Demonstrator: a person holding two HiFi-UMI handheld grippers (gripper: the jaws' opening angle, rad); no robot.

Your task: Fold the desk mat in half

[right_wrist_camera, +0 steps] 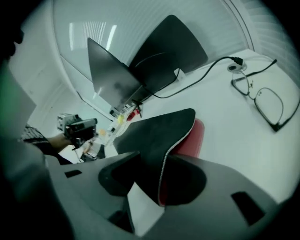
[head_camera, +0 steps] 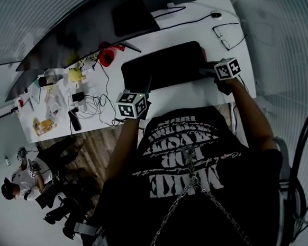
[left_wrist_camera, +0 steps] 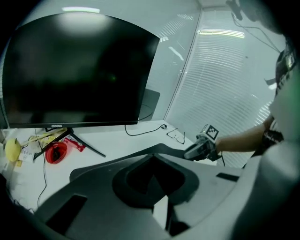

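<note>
Counting stuff from the left: one person (head_camera: 24,181) is down on the floor, and only the head view catches them. On the white desk (head_camera: 193,30) there's a small heap of clutter with one yellow thing (head_camera: 74,75) in it. Then come one big dark monitor (head_camera: 71,33) and one red bowl (head_camera: 107,55) by its stand. The bowl's the only container I can find, and what's in it is too dark and blurry to tell.

Two grippers total. The left gripper (left_wrist_camera: 152,173) has its jaws clamped together on the near left edge of the desk mat (head_camera: 169,65). There's one mat, black on top, lying mid-desk right in front of the person with its near edge lifted.

The right gripper (right_wrist_camera: 157,180) is at the mat's right corner. Its jaws stand apart, with the stitched edge of the mat running between them. I can't see the pads actually squeezing it.

The red underside of the mat only shows in the right gripper view, where the corner curls up. From the head view it just looks plain black.

Far right is one pair of glasses (head_camera: 225,36) next to a black cable (head_camera: 188,23). All three views catch the glasses.
</note>
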